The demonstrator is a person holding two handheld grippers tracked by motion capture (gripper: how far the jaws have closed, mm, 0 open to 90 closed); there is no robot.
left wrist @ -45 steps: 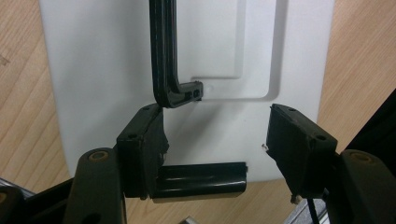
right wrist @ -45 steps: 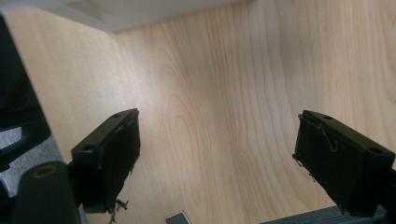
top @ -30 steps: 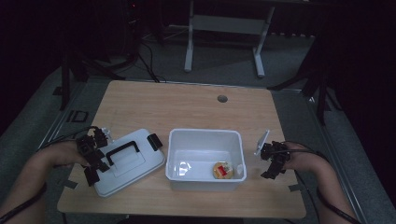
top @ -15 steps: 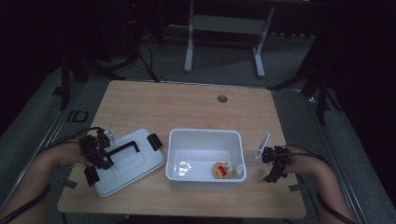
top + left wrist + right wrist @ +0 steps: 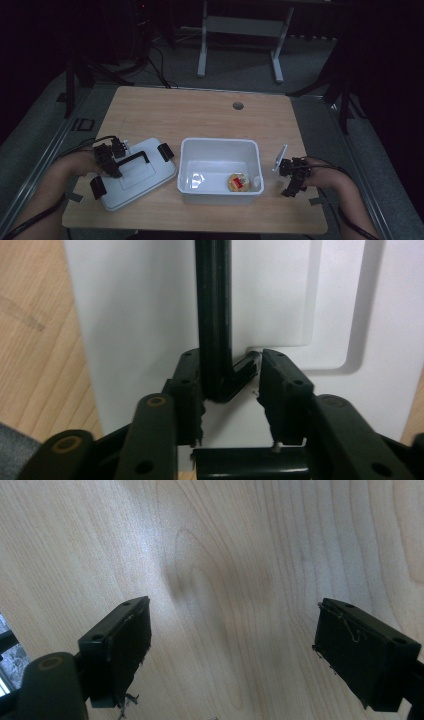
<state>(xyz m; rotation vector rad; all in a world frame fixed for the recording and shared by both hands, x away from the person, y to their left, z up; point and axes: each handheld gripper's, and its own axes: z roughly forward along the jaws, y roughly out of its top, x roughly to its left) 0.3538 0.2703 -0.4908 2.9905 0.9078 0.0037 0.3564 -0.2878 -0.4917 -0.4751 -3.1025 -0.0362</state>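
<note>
A white lid (image 5: 142,182) with a black handle (image 5: 134,159) lies on the wooden table, left of a white bin (image 5: 220,145). My left gripper (image 5: 111,161) sits over the left end of that handle. In the left gripper view the handle (image 5: 214,315) runs up between the jaws of my left gripper (image 5: 230,390). The jaws have just been closing around it; one pad lies against the bar and a small gap shows at the other. My right gripper (image 5: 292,176) hovers right of the bin, and my right gripper (image 5: 230,655) stands open over bare wood.
A round red-and-yellow item (image 5: 239,182) lies in the bin's front right corner. Black clips (image 5: 165,151) sit at the lid's ends. A cable hole (image 5: 238,106) is near the table's far edge. A metal stand (image 5: 240,30) is on the floor beyond.
My left gripper has edged slightly right, onto the lid's handle. My right hand has drifted a touch toward the table's front edge.
</note>
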